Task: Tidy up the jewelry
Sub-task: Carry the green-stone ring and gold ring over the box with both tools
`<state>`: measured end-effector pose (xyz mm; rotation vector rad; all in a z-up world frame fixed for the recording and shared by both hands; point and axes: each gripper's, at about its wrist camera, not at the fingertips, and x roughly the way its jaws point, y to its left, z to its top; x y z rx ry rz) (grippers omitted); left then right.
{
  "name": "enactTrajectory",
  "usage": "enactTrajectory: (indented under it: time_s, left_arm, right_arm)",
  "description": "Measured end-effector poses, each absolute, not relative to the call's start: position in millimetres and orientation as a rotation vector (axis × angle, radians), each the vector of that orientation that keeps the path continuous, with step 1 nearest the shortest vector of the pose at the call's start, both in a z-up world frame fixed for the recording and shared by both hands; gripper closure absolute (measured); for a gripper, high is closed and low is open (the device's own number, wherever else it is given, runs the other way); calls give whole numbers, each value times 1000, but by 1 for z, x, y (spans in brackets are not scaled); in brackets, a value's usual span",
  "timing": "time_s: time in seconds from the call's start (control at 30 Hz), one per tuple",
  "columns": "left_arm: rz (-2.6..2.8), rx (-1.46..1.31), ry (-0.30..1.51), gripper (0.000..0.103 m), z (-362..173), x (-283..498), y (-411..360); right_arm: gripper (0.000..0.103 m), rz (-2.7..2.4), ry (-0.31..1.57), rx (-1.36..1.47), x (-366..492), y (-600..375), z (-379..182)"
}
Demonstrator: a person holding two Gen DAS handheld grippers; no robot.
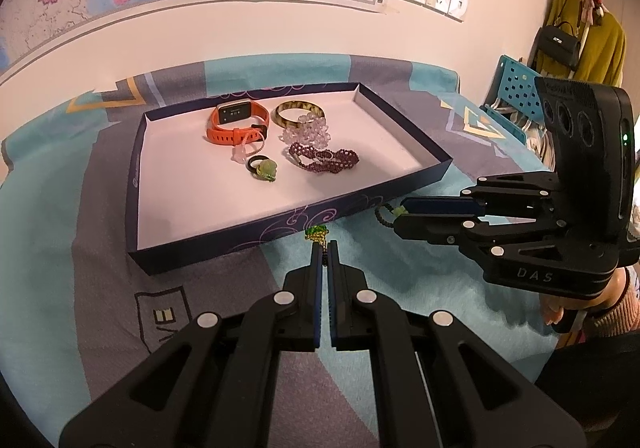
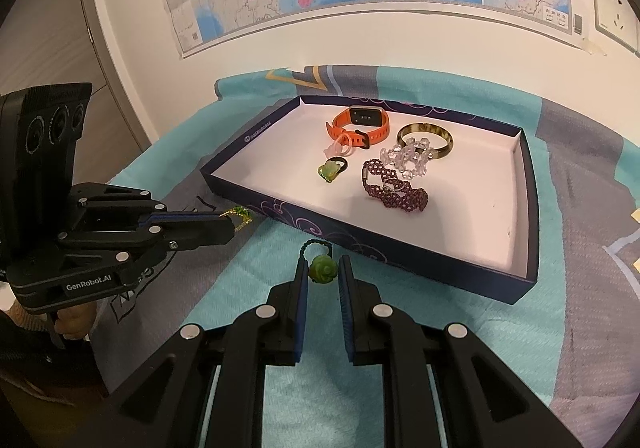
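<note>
- Teal and grey patterned cloth [image 2: 400,388] underfoot, map-hung wall behind; soft, wrinkly ground for small jewelry.
- Green rose bead [image 2: 323,268] on its black cord loop [image 2: 316,245], nipped between the narrow pads of the right gripper [image 2: 323,276], just short of the box's near wall.
- Green-and-gold trinket [image 1: 316,235] pinched at the very tips of the left gripper [image 1: 325,248], jaws fully together, likewise just outside the navy box [image 1: 256,236].
- Likely slip: round bead, a hold on its sides only, could roll out during the lift.
- Dangling cord or chain could snag the box rim on the way over.
- Both grippers near each other, so a collision if lifted together.
- Inside already: orange watch [image 1: 236,123], bangle [image 1: 298,113], clear bead bracelet [image 1: 308,131], purple beaded bracelet [image 1: 324,159], green ring [image 1: 264,169]; a careless drop could tangle with these.
</note>
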<state>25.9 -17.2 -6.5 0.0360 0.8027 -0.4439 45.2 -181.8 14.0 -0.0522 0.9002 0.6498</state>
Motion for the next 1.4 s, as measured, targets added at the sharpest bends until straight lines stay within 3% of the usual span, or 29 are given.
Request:
enactTrajectory:
  time_s: [1.4]
  left_arm:
    - [-439,26,757,100,8,31,-15]
  right_arm:
    - [89,644,857,-38,58,-185,25]
